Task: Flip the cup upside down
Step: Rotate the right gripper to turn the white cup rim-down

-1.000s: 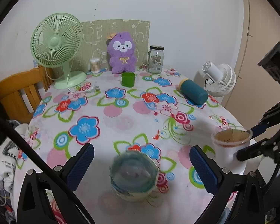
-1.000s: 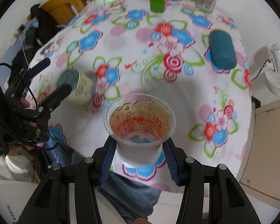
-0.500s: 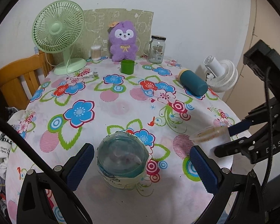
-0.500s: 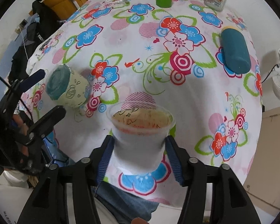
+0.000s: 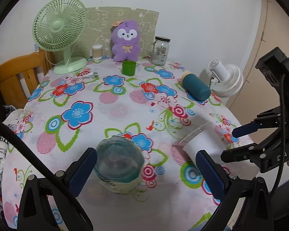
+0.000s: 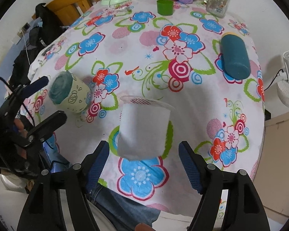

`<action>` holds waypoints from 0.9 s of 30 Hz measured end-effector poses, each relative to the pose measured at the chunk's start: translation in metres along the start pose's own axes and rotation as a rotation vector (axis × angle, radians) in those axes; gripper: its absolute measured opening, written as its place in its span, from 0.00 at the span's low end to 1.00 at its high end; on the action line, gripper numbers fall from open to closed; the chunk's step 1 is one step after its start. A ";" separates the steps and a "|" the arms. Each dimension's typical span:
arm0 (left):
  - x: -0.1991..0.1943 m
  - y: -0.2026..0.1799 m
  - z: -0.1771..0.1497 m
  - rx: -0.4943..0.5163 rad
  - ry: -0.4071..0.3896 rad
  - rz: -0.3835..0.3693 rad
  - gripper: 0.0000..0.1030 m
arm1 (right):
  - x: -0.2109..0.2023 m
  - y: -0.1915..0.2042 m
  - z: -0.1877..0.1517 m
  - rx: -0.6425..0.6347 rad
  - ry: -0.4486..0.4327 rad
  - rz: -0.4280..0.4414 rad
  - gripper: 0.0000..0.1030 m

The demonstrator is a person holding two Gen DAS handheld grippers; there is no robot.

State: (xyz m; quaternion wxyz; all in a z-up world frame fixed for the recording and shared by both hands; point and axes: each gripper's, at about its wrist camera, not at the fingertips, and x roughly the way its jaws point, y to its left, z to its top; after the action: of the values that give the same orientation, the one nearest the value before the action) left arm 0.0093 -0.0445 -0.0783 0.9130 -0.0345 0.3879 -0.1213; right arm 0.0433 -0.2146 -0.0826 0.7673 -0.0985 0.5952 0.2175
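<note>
Two grippers work over the round table [image 6: 125, 44] with the flowered cloth, and I judge the step in hand to be the release of the cup in the middle of its turn; the right gripper [image 6: 143, 150] stands at the near edge of the table with its jaws spread wide, the blue pads clear of the cup on both sides, so it has hold of nothing; the left gripper [image 5: 145, 155] is also wide open at the near left, its pads standing on each side of a pale green cup [image 5: 118, 163] without touching it, and it grips nothing as well.

The white cup [image 6: 144, 129] sits between the right jaws, near the near right edge of the table, and it looks blurred; whether it rests on the cloth or is just above it I cannot tell; its long axis runs from near to far, about along the fingers, with the clear rim at the far end and the base toward the wrist camera, so the mouth points away and somewhat to the left, not yet down.

The pale green cup stands with its teal end up, well apart from the white one.

Next, I think the cup must finish mouth down on the cloth; if it settles on its side, the right jaws should close on its wall again and finish the turn.
</note>
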 end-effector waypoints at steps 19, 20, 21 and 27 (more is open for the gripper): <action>0.028 -0.089 0.001 0.013 0.061 -0.136 1.00 | -0.043 -0.081 -0.094 0.178 -0.140 0.010 0.75; 0.031 -0.093 -0.001 0.015 0.064 -0.135 1.00 | -0.042 -0.088 -0.099 0.194 -0.141 0.009 0.75; 0.035 -0.097 -0.003 0.016 0.070 -0.129 1.00 | -0.040 -0.095 -0.105 0.215 -0.142 0.011 0.75; 0.058 -0.112 -0.022 -0.010 0.116 -0.099 1.00 | -0.025 -0.124 -0.124 0.293 -0.130 0.035 0.75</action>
State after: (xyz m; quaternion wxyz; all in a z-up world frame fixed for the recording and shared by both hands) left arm 0.0107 -0.1666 -0.1173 0.8816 -0.0513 0.4386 -0.1664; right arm -0.0138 -0.3803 -0.1057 0.8064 0.0392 0.5713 0.1478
